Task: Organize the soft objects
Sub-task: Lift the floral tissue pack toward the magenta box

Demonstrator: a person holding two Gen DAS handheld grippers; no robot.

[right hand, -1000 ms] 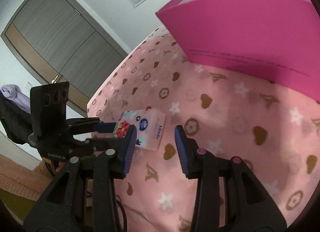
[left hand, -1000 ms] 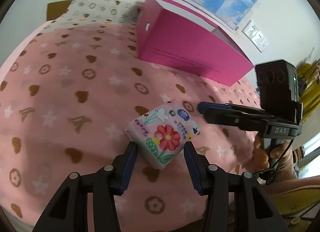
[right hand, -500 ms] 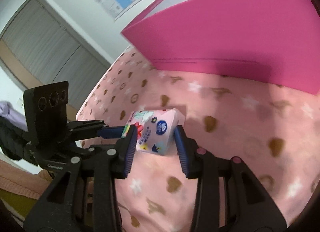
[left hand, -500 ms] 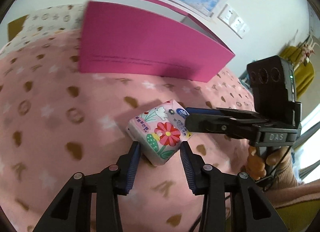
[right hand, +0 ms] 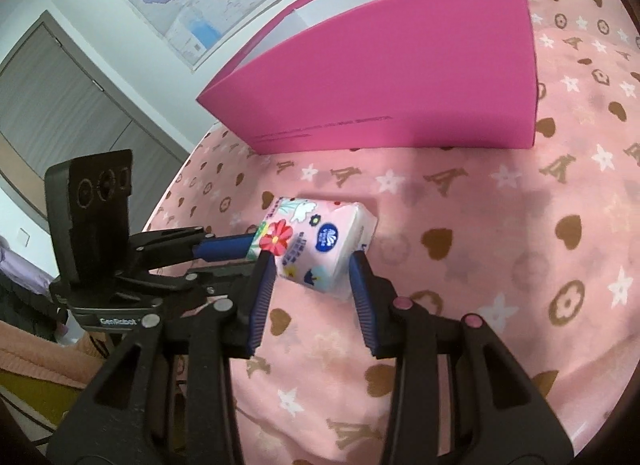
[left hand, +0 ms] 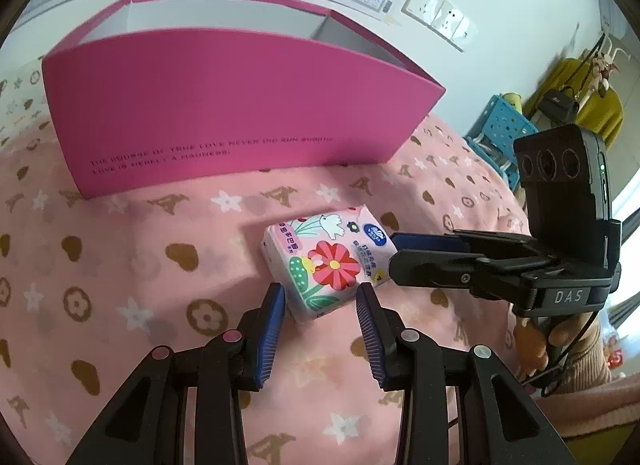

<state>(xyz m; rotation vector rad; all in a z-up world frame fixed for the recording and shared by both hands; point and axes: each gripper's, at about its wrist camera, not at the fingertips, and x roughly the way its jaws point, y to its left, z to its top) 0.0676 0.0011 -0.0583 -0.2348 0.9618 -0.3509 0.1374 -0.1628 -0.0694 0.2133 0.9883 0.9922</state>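
Observation:
A pink tissue pack [left hand: 328,261] printed with a red flower hangs slightly tilted just above the pink patterned blanket [left hand: 120,265], its shadow falling beneath it. My left gripper [left hand: 320,293] has the pack's near end between its blue pads, and its jaws are still closing on it. From the right comes one of the right gripper's fingers [left hand: 416,243], touching the pack's far corner. In the right wrist view my right gripper [right hand: 312,265] is shut on the tissue pack [right hand: 316,241], with a left gripper finger [right hand: 224,247] against its left end. The open magenta box [left hand: 240,105] stands behind.
The magenta box [right hand: 400,77] takes up the back of the bed by the wall. A blue perforated basket [left hand: 504,125] stands off the bed at the right. A hand [left hand: 536,345] holds the right gripper's handle. Grey wardrobe doors [right hand: 60,97] lie beyond the bed's left edge.
Both grippers swung toward the magenta box, which now fills the background. The left jaws narrowed onto the pack. The right gripper's pads came around the pack, which rose off the blanket.

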